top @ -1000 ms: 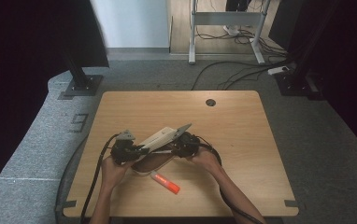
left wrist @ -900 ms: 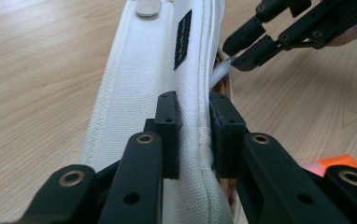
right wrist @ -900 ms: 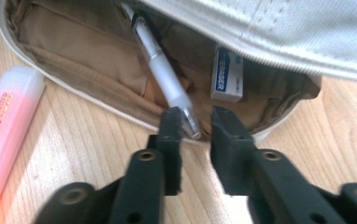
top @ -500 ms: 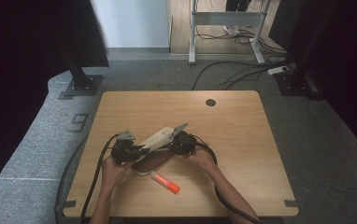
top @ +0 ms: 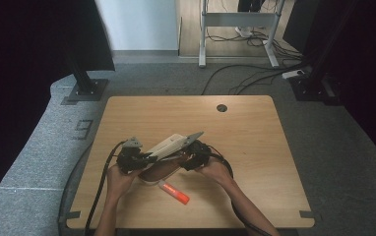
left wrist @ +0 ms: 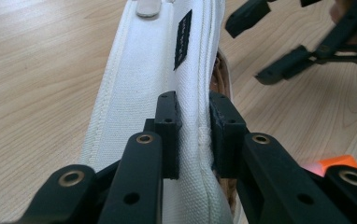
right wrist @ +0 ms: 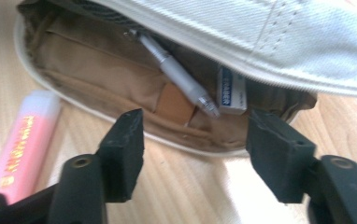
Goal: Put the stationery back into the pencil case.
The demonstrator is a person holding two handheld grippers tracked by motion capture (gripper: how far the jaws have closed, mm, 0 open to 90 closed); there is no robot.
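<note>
A white fabric pencil case (top: 169,145) lies on the table with its lid raised, showing a brown lining (right wrist: 97,60). My left gripper (left wrist: 194,121) is shut on the lid's edge (left wrist: 139,93) and holds it up. Inside the case lie a grey pen (right wrist: 176,74) and a small white eraser (right wrist: 230,91). My right gripper (right wrist: 200,149) stands open just in front of the case's mouth; its jaws have just been opening and nothing is between them. In the high view the left gripper (top: 144,157) and the right gripper (top: 188,157) flank the case.
An orange highlighter (top: 175,192) lies on the wooden table (top: 245,137) just in front of the case, beside my right gripper's left jaw (right wrist: 22,144). A round cable hole (top: 221,107) sits near the table's far edge. Cables trail back from both grippers.
</note>
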